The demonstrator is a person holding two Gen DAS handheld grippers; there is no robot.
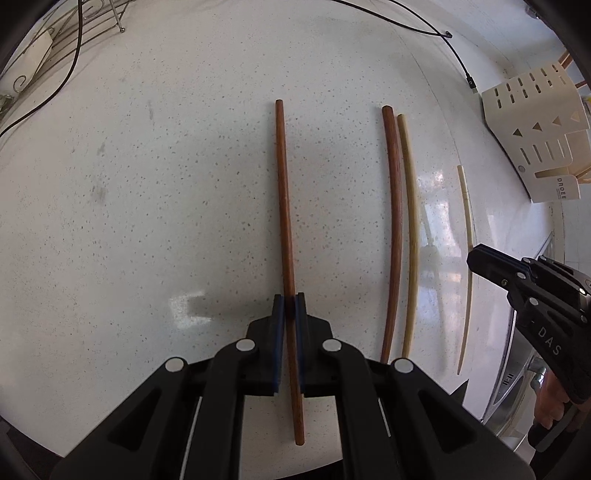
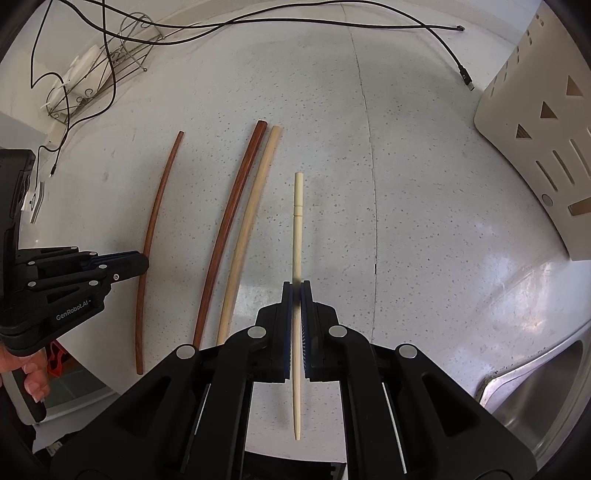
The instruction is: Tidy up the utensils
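Speckled white tabletop point(image 1: 147, 184), four chopsticks laid roughly parallel.

Left gripper point(image 1: 290, 310): pointing steeply down, jaws narrow and clamped on a thin brown chopstick point(image 1: 284, 206) partway along its length. This is the leftmost of the four, well apart from the rest.

Right gripper point(image 2: 296, 295): pointing straight down, jaws pressed together on a slim pale chopstick point(image 2: 297, 221), the rightmost, tapered tip toward the camera.

Between the two held sticks lie a thick dark brown chopstick point(image 2: 229, 221) and a light wooden chopstick point(image 2: 251, 221), side by side, touching or nearly so.

Cream utensil holder point(image 2: 535, 140) with slots stands at far right. Wire rack point(image 2: 110, 74) and black cables point(image 2: 258, 22) at the back. Steel sink point(image 2: 543, 387) edge at lower right.
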